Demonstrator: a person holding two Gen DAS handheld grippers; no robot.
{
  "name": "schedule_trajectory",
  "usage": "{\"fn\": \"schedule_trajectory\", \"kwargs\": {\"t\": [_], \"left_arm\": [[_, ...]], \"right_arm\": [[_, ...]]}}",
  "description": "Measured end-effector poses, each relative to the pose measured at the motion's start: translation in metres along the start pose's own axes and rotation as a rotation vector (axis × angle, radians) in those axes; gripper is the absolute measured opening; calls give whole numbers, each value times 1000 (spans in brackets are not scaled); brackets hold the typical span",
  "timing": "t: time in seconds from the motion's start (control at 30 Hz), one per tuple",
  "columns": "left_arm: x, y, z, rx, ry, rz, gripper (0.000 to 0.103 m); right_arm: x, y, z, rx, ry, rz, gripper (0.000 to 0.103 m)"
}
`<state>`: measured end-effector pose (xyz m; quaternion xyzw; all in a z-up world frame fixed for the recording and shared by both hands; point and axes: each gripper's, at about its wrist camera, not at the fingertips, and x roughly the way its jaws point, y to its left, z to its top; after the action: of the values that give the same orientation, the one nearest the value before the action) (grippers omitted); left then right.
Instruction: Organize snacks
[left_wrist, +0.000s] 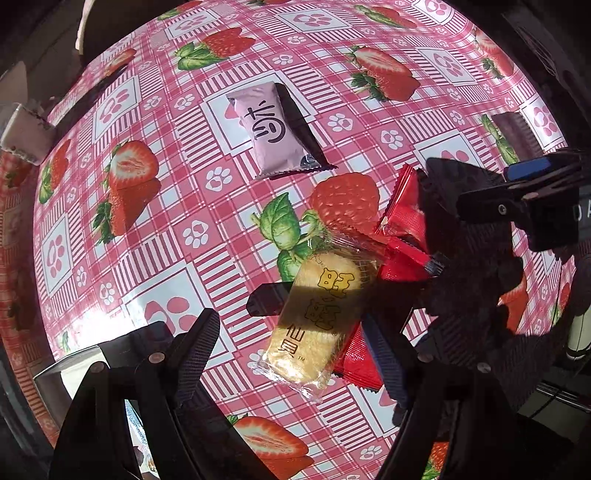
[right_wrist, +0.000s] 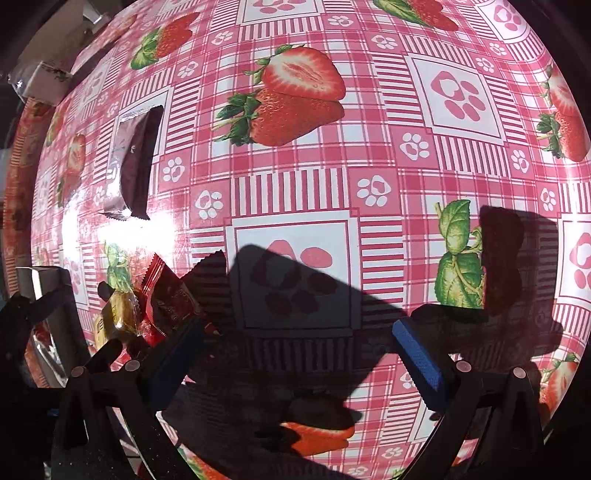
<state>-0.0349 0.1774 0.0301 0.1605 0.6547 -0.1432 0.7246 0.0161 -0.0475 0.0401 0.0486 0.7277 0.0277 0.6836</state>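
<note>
In the left wrist view a clear-wrapped yellow rice cracker (left_wrist: 317, 317) lies between the open fingers of my left gripper (left_wrist: 295, 336), partly over a red snack packet (left_wrist: 399, 236). A pink packet (left_wrist: 275, 131) lies further off. My right gripper (left_wrist: 491, 192) shows at the right, beside the red packet. In the right wrist view my right gripper (right_wrist: 299, 339) is open and empty above the strawberry tablecloth (right_wrist: 369, 155); the red packet (right_wrist: 170, 302) and the cracker (right_wrist: 118, 314) lie at its left finger, and the pink packet (right_wrist: 129, 162) lies far left.
A dark brown packet (left_wrist: 517, 133) lies at the right of the table. A white box (left_wrist: 26, 136) stands at the table's left edge, also in the right wrist view (right_wrist: 48, 81). A grey box edge (left_wrist: 77, 365) sits near the left gripper.
</note>
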Motion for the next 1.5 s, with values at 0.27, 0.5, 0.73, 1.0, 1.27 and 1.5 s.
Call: {"fn": "schedule_trajectory", "kwargs": {"t": [0.27, 0.5, 0.73, 1.0, 1.27, 1.5], "left_arm": [[12, 46, -14, -198, 63, -4, 82], [18, 42, 0, -187, 64, 22, 92], [25, 36, 8, -210, 71, 11, 92], [13, 18, 6, -187, 69, -41, 54], [-11, 14, 1, -226, 21, -96, 40], [-50, 12, -20, -244, -37, -112, 40]], "right_arm": [[9, 91, -12, -142, 3, 27, 102], [43, 117, -1, -188, 54, -108, 102], [79, 126, -7, -172, 95, -141, 103], [52, 118, -10, -198, 15, -128, 29], [37, 109, -16, -133, -5, 92, 24], [22, 93, -27, -65, 3, 162, 24]]}}
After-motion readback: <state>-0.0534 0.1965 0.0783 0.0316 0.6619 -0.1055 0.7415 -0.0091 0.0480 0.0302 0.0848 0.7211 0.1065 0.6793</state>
